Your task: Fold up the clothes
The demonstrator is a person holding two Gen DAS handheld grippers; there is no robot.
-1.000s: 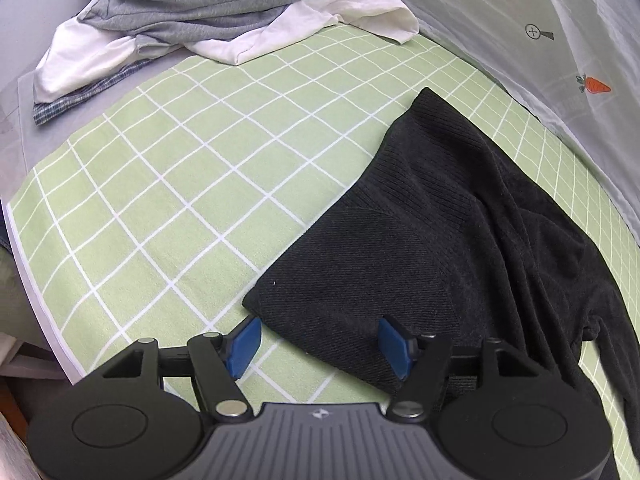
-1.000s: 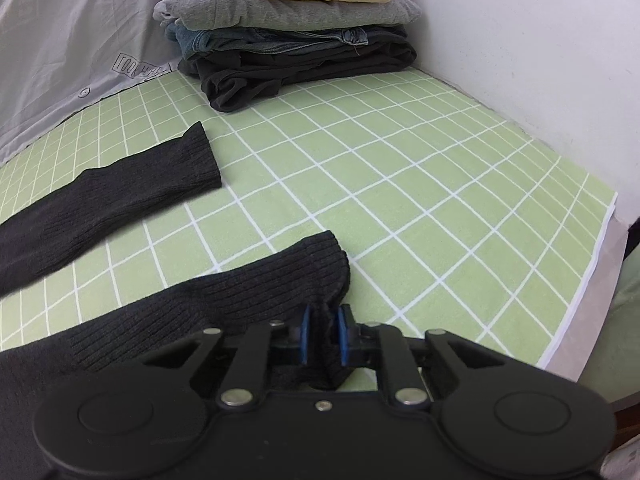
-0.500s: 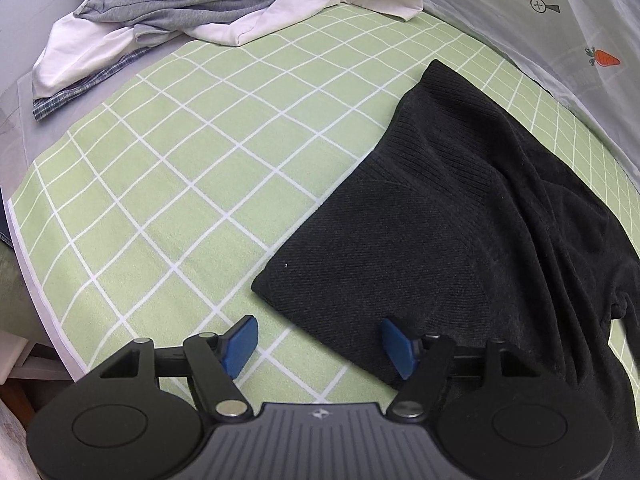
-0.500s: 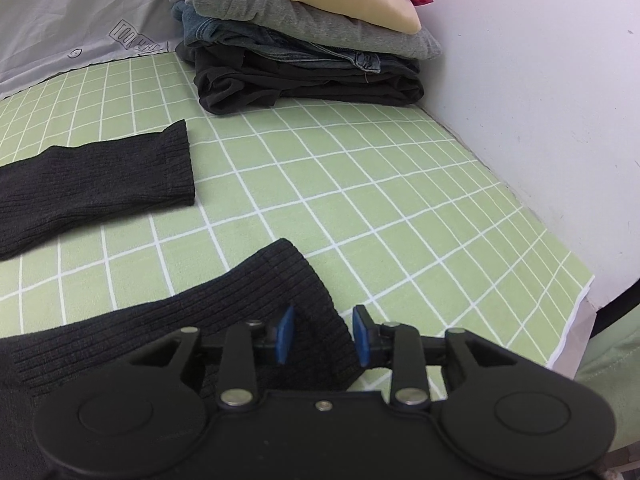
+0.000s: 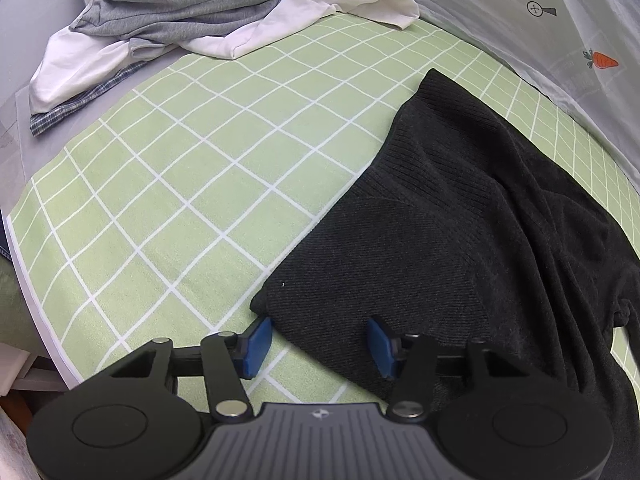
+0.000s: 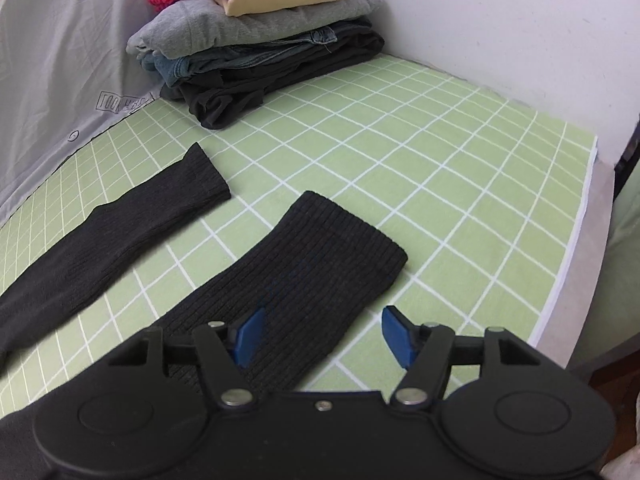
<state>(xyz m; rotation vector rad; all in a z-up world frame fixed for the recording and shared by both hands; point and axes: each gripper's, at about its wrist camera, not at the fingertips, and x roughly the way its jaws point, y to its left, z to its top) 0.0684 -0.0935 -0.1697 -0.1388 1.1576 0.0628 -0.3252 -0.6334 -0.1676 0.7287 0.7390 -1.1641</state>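
A black knit sweater (image 5: 460, 240) lies spread on the green checked sheet (image 5: 200, 168). My left gripper (image 5: 318, 344) is open, its blue pads astride the sweater's near bottom corner, holding nothing. In the right wrist view two black sleeves lie flat: the near sleeve (image 6: 316, 260) with its ribbed cuff, and the far sleeve (image 6: 120, 224) to its left. My right gripper (image 6: 322, 336) is open just above the near sleeve, which lies released on the sheet.
A heap of unfolded grey, white and plaid clothes (image 5: 192, 12) sits at the far left of the bed. A stack of folded clothes (image 6: 256, 44) stands by the white wall (image 6: 500, 28). The sheet's edge (image 6: 572, 248) drops off at the right.
My right gripper was shut on the near sleeve's cuff, then opened and let it drop flat. It has pulled back a little. The left gripper stayed open and shifted slightly.
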